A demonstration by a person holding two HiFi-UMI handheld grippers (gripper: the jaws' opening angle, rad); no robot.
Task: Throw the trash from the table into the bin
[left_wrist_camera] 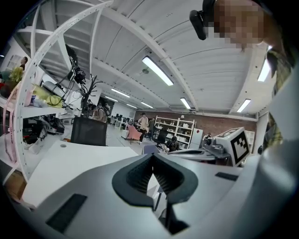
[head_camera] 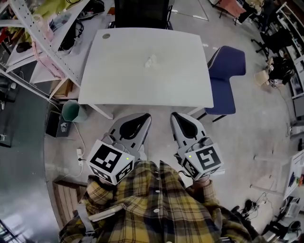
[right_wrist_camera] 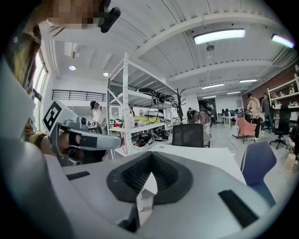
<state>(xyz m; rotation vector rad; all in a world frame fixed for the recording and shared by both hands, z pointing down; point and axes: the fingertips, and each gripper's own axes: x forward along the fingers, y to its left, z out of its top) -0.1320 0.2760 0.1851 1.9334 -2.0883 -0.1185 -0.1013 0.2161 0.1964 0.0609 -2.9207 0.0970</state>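
A small crumpled white piece of trash (head_camera: 151, 60) lies near the middle of the white table (head_camera: 118, 80). A green bin (head_camera: 71, 111) stands on the floor under the table's near left corner. My left gripper (head_camera: 145, 115) and right gripper (head_camera: 175, 115) are held side by side just short of the table's near edge, pointing at it. Both are shut with nothing between the jaws. In the left gripper view the left gripper (left_wrist_camera: 153, 155) has its tips together over the table (left_wrist_camera: 70, 163). The right gripper (right_wrist_camera: 151, 154) looks the same in its own view. The trash cannot be made out in either gripper view.
A blue chair (head_camera: 225, 78) stands at the table's right side and a black chair (head_camera: 142, 14) at its far side. A white shelf rack (head_camera: 42, 38) with clutter runs along the left. A power strip (head_camera: 79, 154) and cable lie on the floor at the left.
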